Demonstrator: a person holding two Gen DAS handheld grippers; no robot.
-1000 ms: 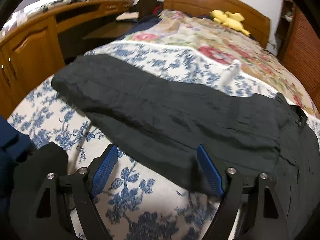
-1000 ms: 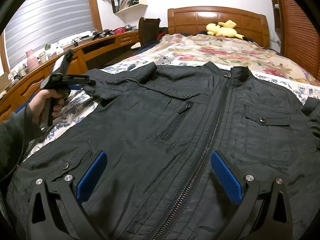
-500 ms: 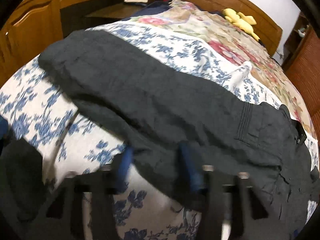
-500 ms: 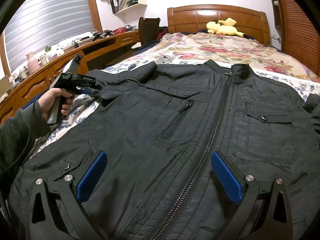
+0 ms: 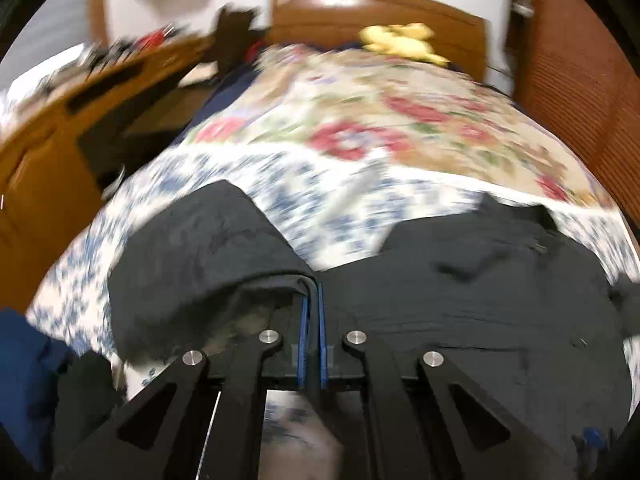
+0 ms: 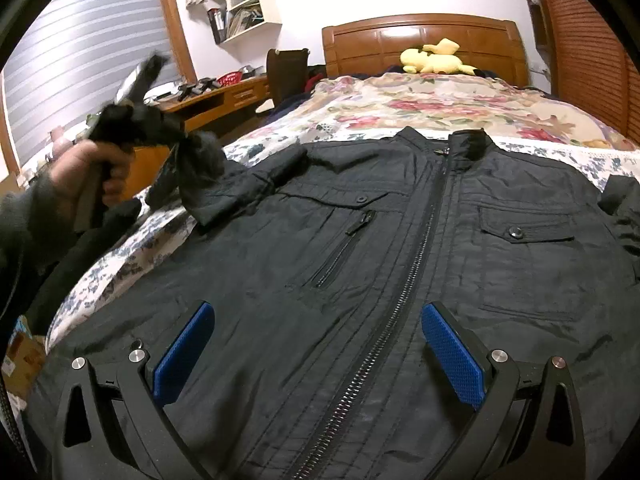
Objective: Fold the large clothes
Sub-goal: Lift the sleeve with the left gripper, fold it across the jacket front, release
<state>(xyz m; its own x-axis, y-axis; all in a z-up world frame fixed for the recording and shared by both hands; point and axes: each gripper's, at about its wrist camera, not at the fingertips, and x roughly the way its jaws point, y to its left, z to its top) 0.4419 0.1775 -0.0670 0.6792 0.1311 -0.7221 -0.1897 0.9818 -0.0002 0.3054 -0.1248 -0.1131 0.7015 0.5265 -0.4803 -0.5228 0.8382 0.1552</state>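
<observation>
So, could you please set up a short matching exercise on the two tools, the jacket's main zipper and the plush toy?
Things:
1. left tool
2. right tool
3. main zipper
4. yellow plush toy

States or places:
A. by the headboard
B. open above the jacket
C. zipped shut
D. clamped on the sleeve

Pairs: 1-D, 2-B, 3-C, 4-A

Black jacket (image 6: 400, 248) with dark zip. White bed sheet (image 6: 132, 248) printed with blue flowers. Cream quilt (image 6: 432, 100) patterned in red and pink blooms. Yellow plush toy (image 6: 432, 60). Brown wooden headboard (image 6: 400, 40). Blue pads (image 6: 452, 354) on black right gripper (image 6: 316, 344).
</observation>
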